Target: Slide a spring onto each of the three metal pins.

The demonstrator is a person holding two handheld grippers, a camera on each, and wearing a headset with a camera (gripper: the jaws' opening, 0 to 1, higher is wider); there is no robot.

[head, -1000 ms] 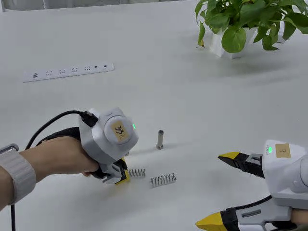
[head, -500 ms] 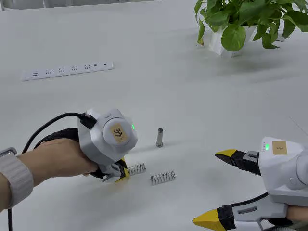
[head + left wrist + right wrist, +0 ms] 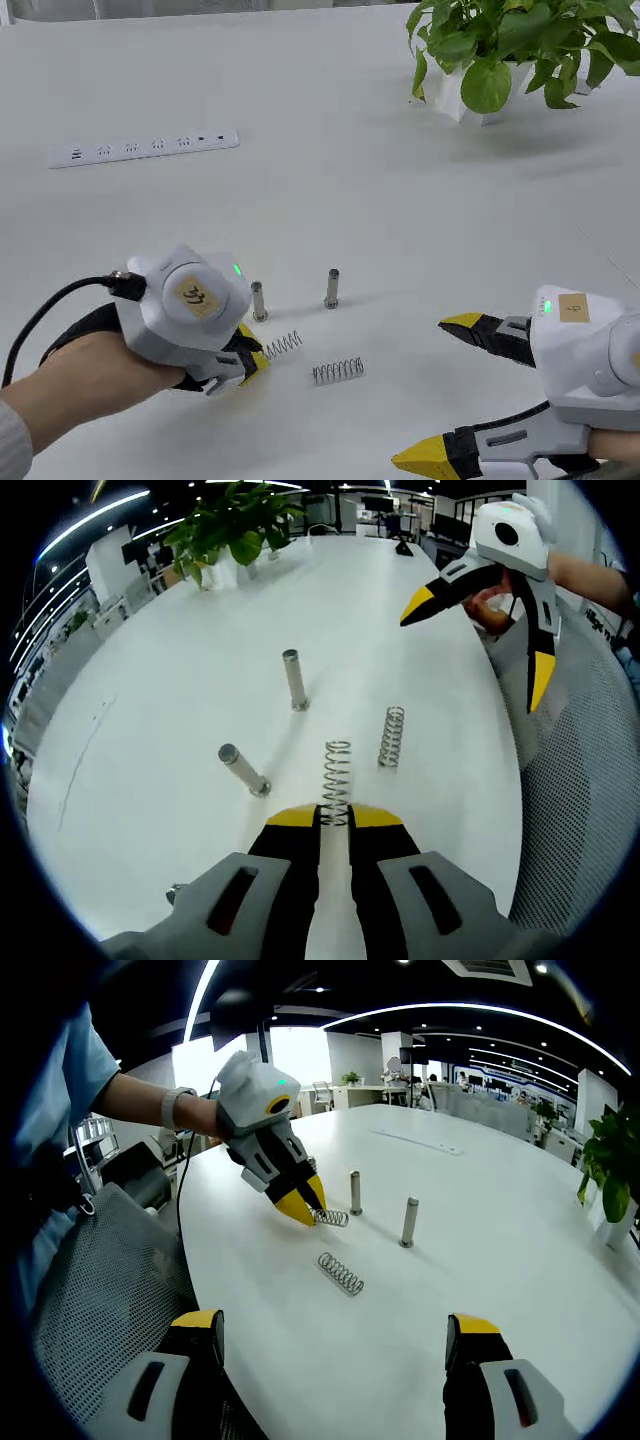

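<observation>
Left gripper [image 3: 250, 362], held in one of the person's hands, has its yellow-tipped jaws pressed together on one end of a spring [image 3: 284, 345]. The held spring sticks out past the tips, low over the white table [image 3: 330, 180] and close to level.

In the left gripper view, a metal pin [image 3: 259, 301] stands just ahead of those tips and a little to their left. It is upright and bare. A second pin [image 3: 332, 288] stands farther ahead, beyond the held spring's free end, also upright and bare.

To the right of the held spring, near it but not touching, a loose spring [image 3: 338, 371] lies flat on the table.

Well to the right of that, the right gripper [image 3: 425, 393] hangs with its jaws wide apart and nothing between them. Its tips point toward the springs.

The task looks to be at an early stage, since neither pin carries a spring. One spring is gripped but not yet lined up over a pin. It would likely need tipping upright before it can slide down. Two pins and two springs can be made out, against the three the task names.
</observation>
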